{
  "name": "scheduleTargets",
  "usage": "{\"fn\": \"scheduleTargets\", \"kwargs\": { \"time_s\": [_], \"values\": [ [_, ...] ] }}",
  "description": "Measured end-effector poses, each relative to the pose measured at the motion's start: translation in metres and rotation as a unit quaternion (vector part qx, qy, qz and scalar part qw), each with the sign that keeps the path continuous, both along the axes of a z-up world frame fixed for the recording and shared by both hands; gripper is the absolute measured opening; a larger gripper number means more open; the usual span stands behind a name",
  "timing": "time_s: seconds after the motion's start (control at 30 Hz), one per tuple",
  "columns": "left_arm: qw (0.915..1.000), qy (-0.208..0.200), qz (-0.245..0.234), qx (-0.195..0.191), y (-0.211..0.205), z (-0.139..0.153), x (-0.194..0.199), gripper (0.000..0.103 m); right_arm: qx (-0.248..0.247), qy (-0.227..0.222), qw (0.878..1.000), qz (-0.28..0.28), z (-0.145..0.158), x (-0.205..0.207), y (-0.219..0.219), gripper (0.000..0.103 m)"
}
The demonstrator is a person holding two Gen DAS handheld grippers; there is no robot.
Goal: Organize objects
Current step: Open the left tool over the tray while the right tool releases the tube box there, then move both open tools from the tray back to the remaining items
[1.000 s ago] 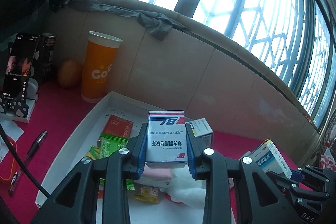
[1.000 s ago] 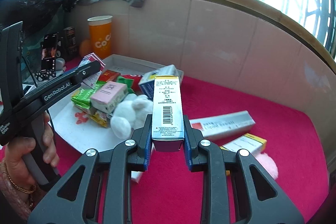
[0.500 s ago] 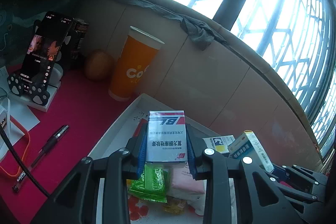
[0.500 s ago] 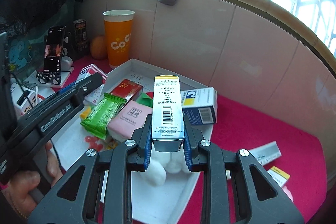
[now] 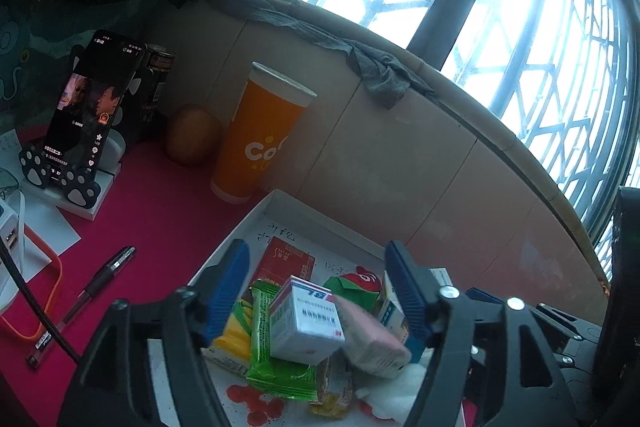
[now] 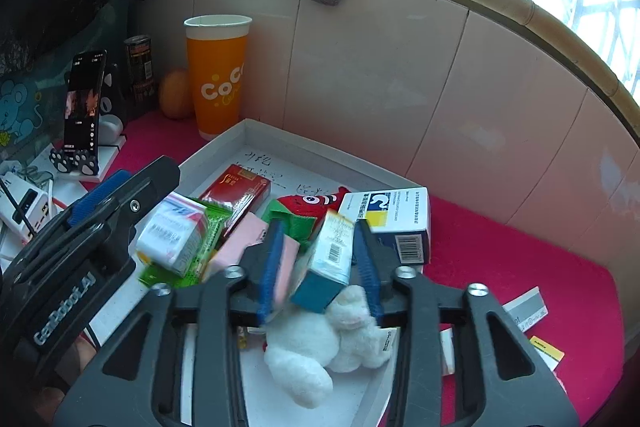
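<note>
My left gripper [image 5: 316, 267] hangs over the white tray [image 5: 248, 223], its jaws opening wide. A white box with a red and blue stripe [image 5: 306, 319] lies loose below them on a green packet [image 5: 276, 347], touching neither pad. My right gripper [image 6: 318, 259] is above the same tray [image 6: 224, 143], jaws opening. A teal-ended medicine box [image 6: 330, 259] sits tilted and blurred between the pads, no longer pinched. The left gripper [image 6: 128, 183] shows at the left of the right wrist view, beside the white box [image 6: 172, 235].
The tray also holds a red packet [image 6: 236, 187], a pink box [image 6: 240, 239], a blue-and-yellow box [image 6: 392, 215] and a white plush [image 6: 320, 339]. An orange cup [image 6: 218, 79], a phone on a stand [image 5: 92, 107] and a pen [image 5: 100, 279] stand to the left. Two boxes [image 6: 524, 311] lie on the red cloth to the right.
Both grippers moved over the tray and then opened. The white box dropped from the left jaws onto the pile. The teal-ended box tipped loose between the right jaws.
</note>
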State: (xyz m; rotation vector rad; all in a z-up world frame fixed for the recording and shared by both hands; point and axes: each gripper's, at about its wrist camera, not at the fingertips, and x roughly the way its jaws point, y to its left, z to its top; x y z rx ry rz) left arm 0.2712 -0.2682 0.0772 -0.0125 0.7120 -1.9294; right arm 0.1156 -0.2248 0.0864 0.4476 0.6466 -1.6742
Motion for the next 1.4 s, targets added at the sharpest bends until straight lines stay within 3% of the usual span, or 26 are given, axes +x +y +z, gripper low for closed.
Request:
{"fn": "scheduleTargets", "kwargs": {
  "time_s": [0.03,0.13,0.3,0.47,1.0,1.4],
  "values": [
    [1.0000,0.001,-0.001,-0.004,0.001,0.001,0.000,0.085,-0.002,0.000,1.000,-0.002,0.001,-0.001,0.002,0.061],
    [0.9999,0.006,-0.006,-0.010,0.003,0.003,-0.002,0.101,-0.008,0.002,1.000,-0.008,0.002,-0.002,0.009,0.081],
    [0.9996,0.002,0.002,-0.027,0.009,0.008,-0.003,0.103,-0.014,-0.016,1.000,-0.012,0.004,-0.006,0.022,0.084],
    [0.9994,0.001,-0.006,-0.034,0.011,0.010,-0.005,0.103,-0.020,-0.045,0.999,-0.022,0.002,-0.013,0.036,0.100],
    [0.9993,0.007,-0.012,-0.036,0.015,0.011,-0.006,0.103,-0.062,-0.121,0.988,-0.070,0.004,-0.048,0.098,0.103],
    [0.9982,-0.007,-0.039,-0.045,0.022,0.011,-0.018,0.103,-0.058,-0.150,0.979,-0.128,-0.018,-0.094,0.144,0.103]
  ]
}}
